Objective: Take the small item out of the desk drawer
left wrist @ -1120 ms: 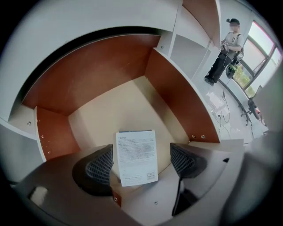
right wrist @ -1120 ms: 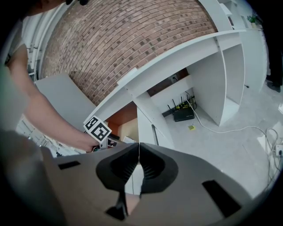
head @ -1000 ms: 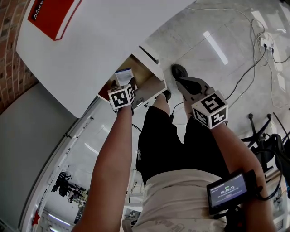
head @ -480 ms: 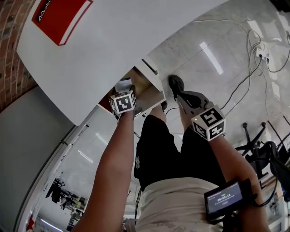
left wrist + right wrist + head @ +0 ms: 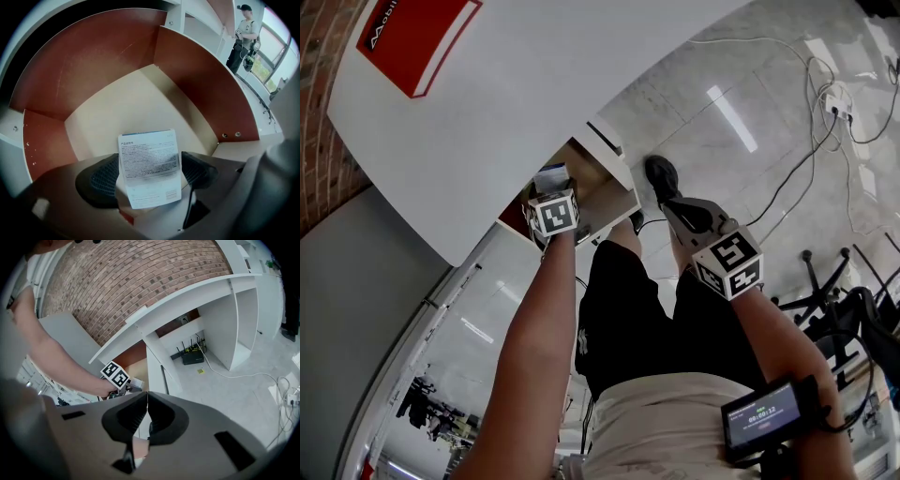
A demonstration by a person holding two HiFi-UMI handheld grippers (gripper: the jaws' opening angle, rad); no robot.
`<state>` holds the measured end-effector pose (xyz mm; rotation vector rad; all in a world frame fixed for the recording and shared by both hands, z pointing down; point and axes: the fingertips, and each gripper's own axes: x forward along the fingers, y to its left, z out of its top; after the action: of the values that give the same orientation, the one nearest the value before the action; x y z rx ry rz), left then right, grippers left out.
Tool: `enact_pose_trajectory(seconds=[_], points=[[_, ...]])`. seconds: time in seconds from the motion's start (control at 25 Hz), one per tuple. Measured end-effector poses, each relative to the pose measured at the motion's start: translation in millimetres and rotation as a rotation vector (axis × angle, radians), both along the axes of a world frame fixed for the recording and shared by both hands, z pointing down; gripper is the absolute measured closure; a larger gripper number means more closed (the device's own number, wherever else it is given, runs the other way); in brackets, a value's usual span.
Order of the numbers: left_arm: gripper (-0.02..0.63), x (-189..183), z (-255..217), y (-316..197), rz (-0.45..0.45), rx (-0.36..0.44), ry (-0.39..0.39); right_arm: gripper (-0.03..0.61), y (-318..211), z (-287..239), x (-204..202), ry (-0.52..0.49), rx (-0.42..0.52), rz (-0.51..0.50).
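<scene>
A small white box (image 5: 150,166) with printed text and a blue top edge sits between the pads of my left gripper (image 5: 149,174), which is shut on it above the open drawer (image 5: 140,101). The drawer has red-brown walls and a pale floor with nothing else in it. In the head view the left gripper (image 5: 551,192) holds the box (image 5: 549,176) over the open drawer (image 5: 609,192) under the white desk (image 5: 534,84). My right gripper (image 5: 667,192) hangs to the right of the drawer, jaws shut and empty; its own view shows the right gripper (image 5: 146,414) with jaws touching.
A red-and-white book or box (image 5: 411,39) lies on the desk's far left corner. Cables and a power strip (image 5: 839,98) lie on the shiny floor at right. A chair base (image 5: 825,281) stands at right. A person (image 5: 243,33) stands far off by the windows.
Both grippers shifted slightly up in the head view. The left gripper stays shut on the box over the drawer. The right gripper stays shut.
</scene>
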<state>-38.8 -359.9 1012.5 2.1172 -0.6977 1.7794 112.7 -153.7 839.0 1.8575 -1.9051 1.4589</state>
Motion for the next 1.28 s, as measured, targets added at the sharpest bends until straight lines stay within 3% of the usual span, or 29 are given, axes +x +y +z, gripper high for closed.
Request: enact_pose_trajectory(seconds=[0.52, 0.96, 1.28], points=[[0.225, -7, 0, 4, -0.027, -0.030, -0.034, 0.572, 0, 2, -2, 0.007, -0.011, -0.013], [0.229, -2, -29, 13, -0.040, -0.024, 0.070, 0.572, -16, -3, -12, 0.000, 0.005, -0.078], [0.228, -1, -61, 12, -0.118, 0.028, 0.164, 0.572, -20, -10, -20, 0.003, 0.019, -0.153]])
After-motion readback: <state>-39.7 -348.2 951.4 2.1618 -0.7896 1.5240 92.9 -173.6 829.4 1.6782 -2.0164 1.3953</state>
